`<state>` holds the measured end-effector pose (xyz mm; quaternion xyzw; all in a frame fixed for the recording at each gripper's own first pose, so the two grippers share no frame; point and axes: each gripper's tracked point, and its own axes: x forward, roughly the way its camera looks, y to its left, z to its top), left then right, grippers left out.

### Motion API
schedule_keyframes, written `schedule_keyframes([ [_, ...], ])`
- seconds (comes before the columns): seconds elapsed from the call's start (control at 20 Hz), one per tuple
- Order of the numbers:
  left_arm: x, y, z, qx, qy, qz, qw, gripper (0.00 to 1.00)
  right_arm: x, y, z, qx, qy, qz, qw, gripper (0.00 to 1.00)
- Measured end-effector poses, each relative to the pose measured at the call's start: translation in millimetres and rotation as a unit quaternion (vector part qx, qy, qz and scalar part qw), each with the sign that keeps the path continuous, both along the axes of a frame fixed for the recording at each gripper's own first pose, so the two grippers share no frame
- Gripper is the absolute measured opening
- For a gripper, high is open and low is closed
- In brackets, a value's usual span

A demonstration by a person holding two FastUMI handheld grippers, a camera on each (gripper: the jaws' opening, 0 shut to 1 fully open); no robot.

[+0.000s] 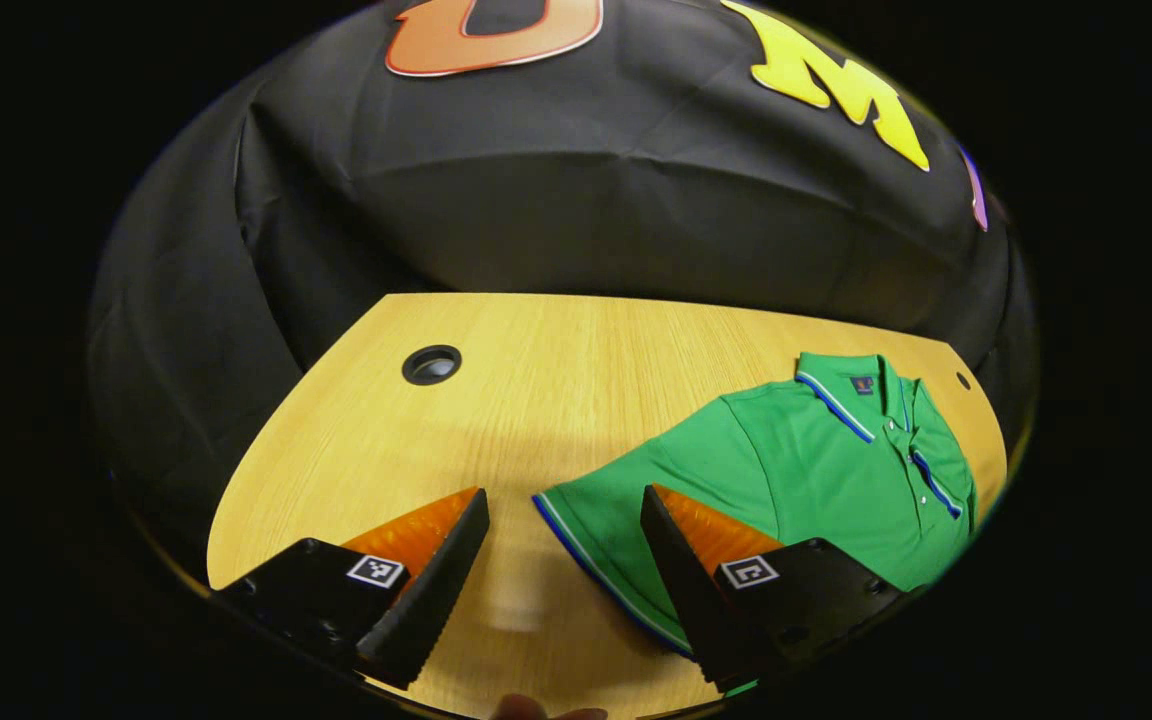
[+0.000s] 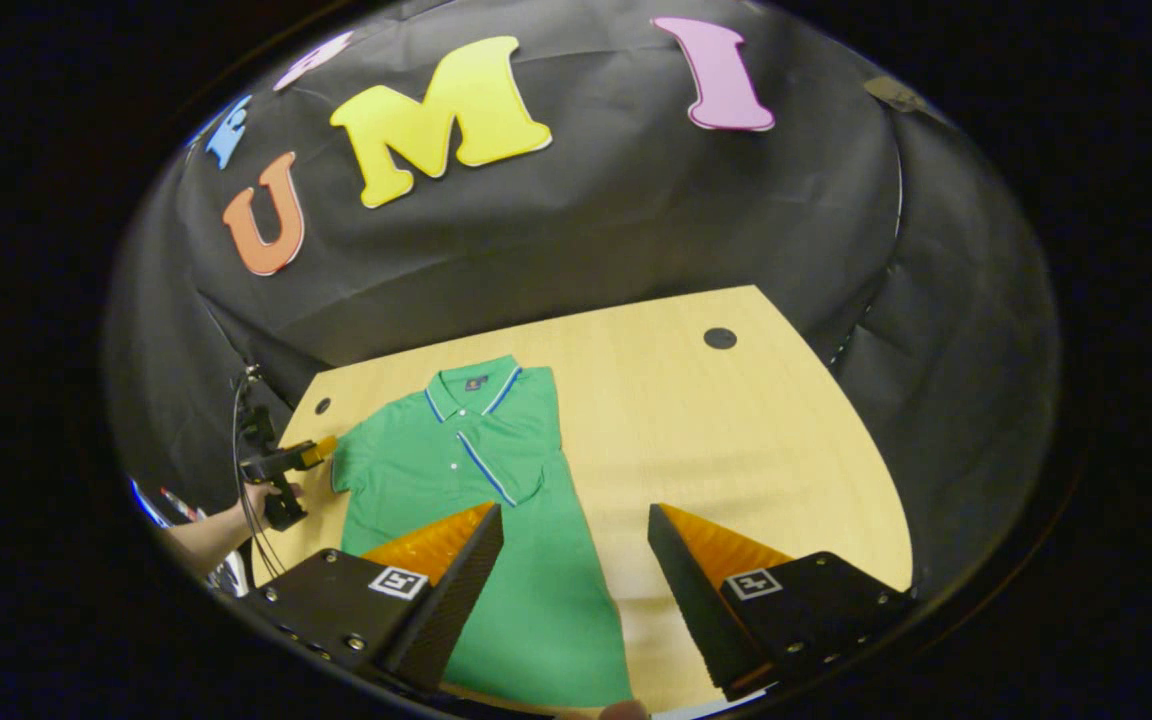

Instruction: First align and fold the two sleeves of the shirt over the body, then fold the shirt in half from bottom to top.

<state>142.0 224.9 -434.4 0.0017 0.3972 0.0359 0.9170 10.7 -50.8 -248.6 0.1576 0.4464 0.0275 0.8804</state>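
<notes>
In the left gripper view, the left gripper [image 1: 564,510] hangs wide open over the table [image 1: 496,420], gripping nothing; the sleeve [image 1: 616,510] of the green shirt [image 1: 796,470] lies flat between and under its fingers. In the right gripper view, the right gripper [image 2: 576,530] is wide open and empty above the shirt [image 2: 496,520], whose right sleeve is already folded onto the body. The left gripper [image 2: 321,452] sits at the other sleeve [image 2: 361,465], held by a hand [image 2: 266,495].
</notes>
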Motion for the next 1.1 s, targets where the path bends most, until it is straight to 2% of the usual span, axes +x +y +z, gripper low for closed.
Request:
schedule_keyframes([
  [0.2, 4, 1, -12, 0.025, 0.012, -0.007, 1.0, 0.99, 5, 13, 3, 0.035, -0.007, 0.013, 0.999, 0.93],
  [0.35, 5, -1, -16, 0.019, 0.007, 0.01, 1.0, 0.97, 4, 12, -2, 0.037, -0.011, 0.025, 0.999, 0.95],
  [0.4, 5, -6, -16, 0.014, 0.005, 0.01, 1.0, 1.0, 6, 12, -1, 0.035, -0.017, 0.028, 0.999, 0.95],
  [0.45, 5, -10, -19, 0.019, 0.007, 0.005, 1.0, 0.94, 6, 12, -2, 0.037, -0.02, 0.029, 0.999, 0.95],
  [0.5, 6, -17, -18, 0.027, 0.008, -0.014, 1.0, 0.83, 6, 15, -2, 0.042, -0.022, 0.029, 0.998, 0.95],
  [0.55, 7, -23, -19, 0.038, 0.01, -0.034, 0.999, 0.76, 5, 17, -2, 0.051, -0.023, 0.029, 0.998, 0.95],
  [0.7, 13, -32, -19, 0.096, 0.001, -0.066, 0.993, 0.19, 7, 24, -4, 0.068, -0.023, 0.035, 0.997, 0.95],
  [0.8, 15, -37, -17, 0.1, -0.002, -0.08, 0.992, 0.1, 6, 20, -5, 0.067, -0.027, 0.034, 0.997, 0.95],
  [0.85, 16, -40, -18, 0.084, 0.0, -0.081, 0.993, 0.09, 5, 19, -7, 0.065, -0.028, 0.032, 0.997, 0.92],
  [0.9, 15, -43, -17, 0.067, 0.001, -0.08, 0.995, 0.06, 3, 18, -8, 0.065, -0.026, 0.031, 0.997, 0.95],
  [1.1, 19, -47, 5, 0.061, -0.018, -0.089, 0.994, 0.04, -4, 11, -15, 0.041, -0.024, 0.028, 0.998, 0.95],
])
